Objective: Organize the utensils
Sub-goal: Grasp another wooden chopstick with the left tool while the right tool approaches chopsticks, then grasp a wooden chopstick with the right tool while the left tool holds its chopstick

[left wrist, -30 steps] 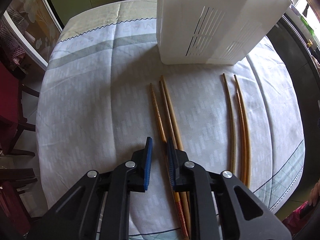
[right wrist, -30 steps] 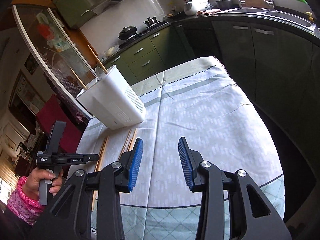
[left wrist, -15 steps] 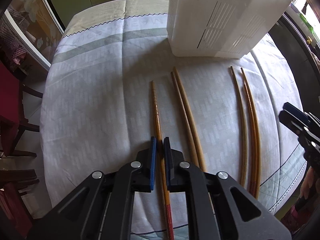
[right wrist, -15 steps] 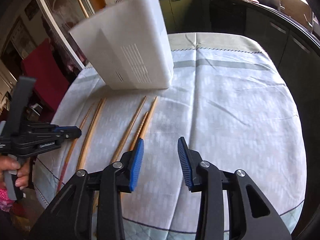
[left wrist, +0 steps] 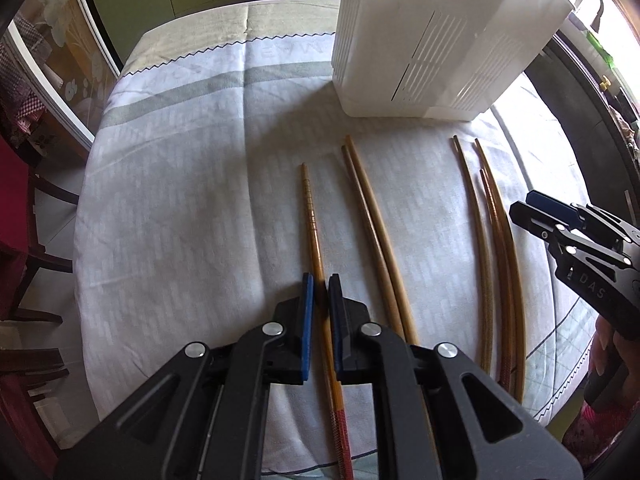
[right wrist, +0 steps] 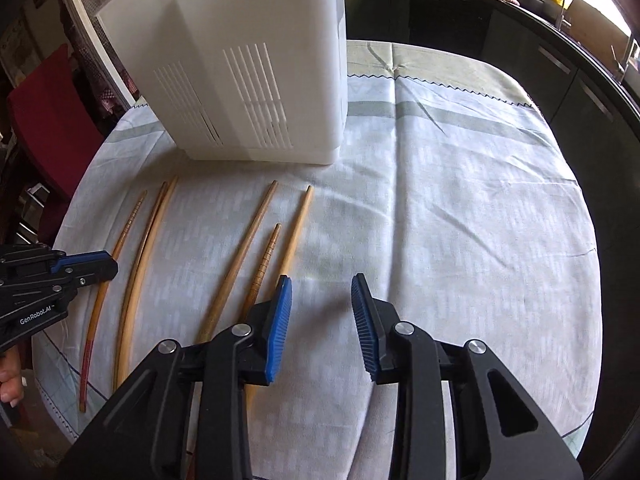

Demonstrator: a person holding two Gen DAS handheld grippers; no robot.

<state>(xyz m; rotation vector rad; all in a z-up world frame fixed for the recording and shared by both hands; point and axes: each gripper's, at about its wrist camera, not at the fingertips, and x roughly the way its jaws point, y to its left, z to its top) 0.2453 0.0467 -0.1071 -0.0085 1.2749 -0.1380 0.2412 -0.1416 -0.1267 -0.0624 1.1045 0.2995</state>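
Chopstick [left wrist: 316, 248] with ringed tip and red near end, lying lengthwise on the tablecloth [left wrist: 180, 208], caught between the blue pads of the left gripper [left wrist: 320, 312]; jaws almost fully closed on its shaft, well toward the near half. Best lifted straight up with the squeeze kept firm, tip tilted toward the white slotted holder [left wrist: 432, 40] standing at the far side, then lowered tip-first over its rim. Grip sits off-centre, so likely to swing; slow rise advised.

Just right of that, a pale wooden pair [left wrist: 376, 232] lying side by side, touching. Farther right, three thin dark chopsticks [left wrist: 496, 240] close together.

Right gripper [right wrist: 322, 320] hovering over bare cloth with jaws partly apart, nothing between them; nearest of the three [right wrist: 296, 224] just left of its left pad. Needs a shift left before closing.

Readable writing: "GenRobot.AI" on the left gripper body in the right wrist view; "DAS" on the right gripper body in the left wrist view, remainder cut off.
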